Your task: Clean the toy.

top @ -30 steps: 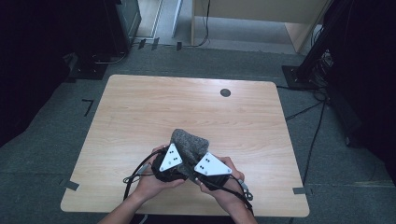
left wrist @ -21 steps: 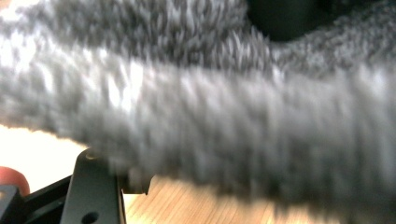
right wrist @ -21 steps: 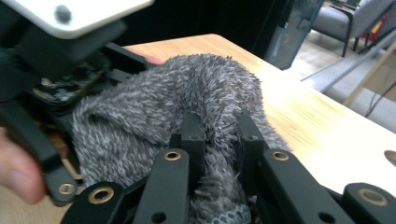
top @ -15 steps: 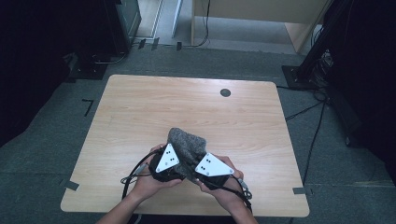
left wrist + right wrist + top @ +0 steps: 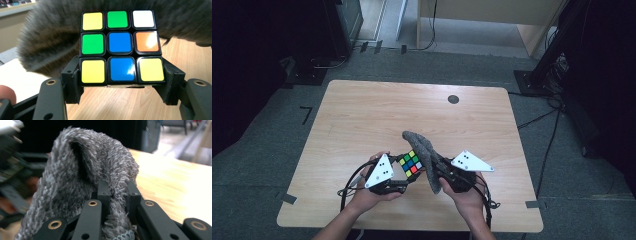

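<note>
**Rubik's cube getting a wipe-down**

Rubik's cube (image 5: 121, 46) sits clamped in the left gripper (image 5: 398, 184) near the table's (image 5: 362, 115) front edge. Right gripper (image 5: 119, 192) pinches the grey cloth (image 5: 424, 155) beside it. Next, I'd guess: rub cloth across the faces.

We've got the puzzle cube (image 5: 121, 46) clamped mid-frame in our left gripper (image 5: 121, 81), fuzzy grey cloth (image 5: 50, 47) bunched behind across the top.

The room is dim, yet the tabletop (image 5: 362, 115) is evenly lit from overhead. Glare streaks the cube (image 5: 120, 46); the grey cloth (image 5: 82, 170) blurs nearby.
</note>
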Action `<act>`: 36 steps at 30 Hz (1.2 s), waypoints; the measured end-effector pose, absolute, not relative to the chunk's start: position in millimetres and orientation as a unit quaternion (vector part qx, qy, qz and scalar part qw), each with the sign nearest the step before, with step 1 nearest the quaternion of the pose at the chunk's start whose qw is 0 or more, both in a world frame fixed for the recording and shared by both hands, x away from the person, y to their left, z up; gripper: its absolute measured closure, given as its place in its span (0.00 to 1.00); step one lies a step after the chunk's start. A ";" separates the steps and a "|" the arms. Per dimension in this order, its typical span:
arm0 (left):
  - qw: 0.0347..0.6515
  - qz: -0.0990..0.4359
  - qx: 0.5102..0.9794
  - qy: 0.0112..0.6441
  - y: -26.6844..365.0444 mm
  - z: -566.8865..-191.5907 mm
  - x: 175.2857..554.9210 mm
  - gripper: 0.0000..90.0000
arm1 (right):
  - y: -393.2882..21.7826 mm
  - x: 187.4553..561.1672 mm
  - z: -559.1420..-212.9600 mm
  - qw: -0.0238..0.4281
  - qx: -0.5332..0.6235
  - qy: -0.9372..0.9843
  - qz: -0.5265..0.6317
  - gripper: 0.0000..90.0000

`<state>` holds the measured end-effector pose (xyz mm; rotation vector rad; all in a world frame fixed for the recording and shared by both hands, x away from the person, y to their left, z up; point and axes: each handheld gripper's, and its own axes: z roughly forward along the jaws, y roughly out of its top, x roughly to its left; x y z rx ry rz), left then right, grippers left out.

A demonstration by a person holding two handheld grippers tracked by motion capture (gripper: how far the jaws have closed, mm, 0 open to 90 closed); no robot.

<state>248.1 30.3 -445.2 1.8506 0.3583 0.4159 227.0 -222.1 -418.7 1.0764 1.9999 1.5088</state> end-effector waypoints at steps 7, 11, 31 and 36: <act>0.566 0.184 0.789 0.151 31.7 -446.8 250.4 0.38 | -231.5 223.1 -410.7 0.207 0.384 0.691 0.577 0.88; 0.583 0.174 0.780 0.144 32.6 -444.0 248.0 0.38 | -224.1 219.9 -407.1 0.188 0.367 0.693 0.591 0.88; 0.569 0.184 0.792 0.124 30.7 -446.5 243.8 0.38 | -224.3 224.8 -416.5 0.174 0.372 0.706 0.577 0.88; 0.579 0.185 0.784 0.125 32.4 -445.7 244.2 0.38 | -232.4 227.3 -415.3 0.186 0.384 0.710 0.560 0.88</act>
